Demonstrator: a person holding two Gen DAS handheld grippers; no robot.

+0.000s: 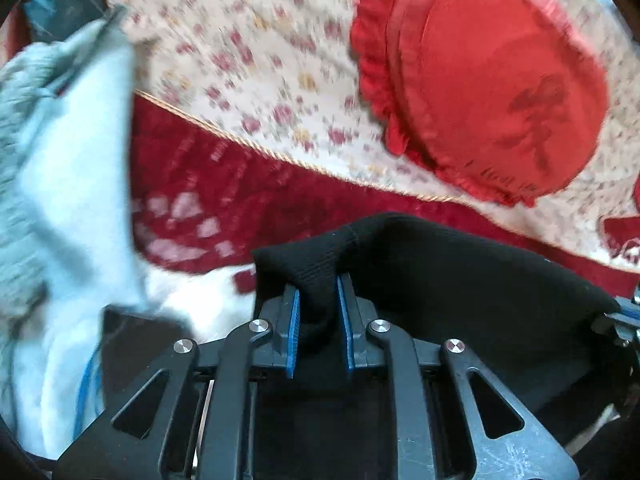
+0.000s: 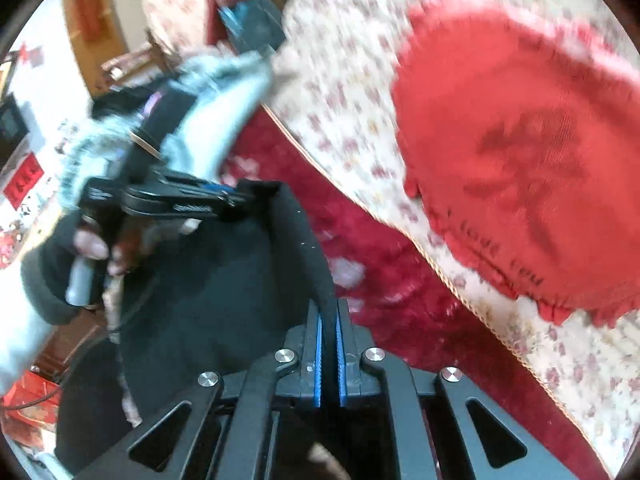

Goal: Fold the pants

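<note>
Black pants [image 1: 460,272] hang low in frame between both tongs — left tongs [image 1: 318,320] and right tongs [image 2: 329,344] each clenched on a hem edge — soft, light, limp; best gripped at the corners.

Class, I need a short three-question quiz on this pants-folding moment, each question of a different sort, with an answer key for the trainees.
1. True or false: the left hand-held gripper is shut on the black pants.
2. Multiple choice: what lies on the flowered bedspread? A. a red round cushion B. a blue book C. a green bottle
3. Fill in: the right hand-held gripper pinches the pants' ____.

Key
1. True; fabric is bunched between the blue pads.
2. A.
3. Edge; the pads close on a thin fold of black cloth.
</note>
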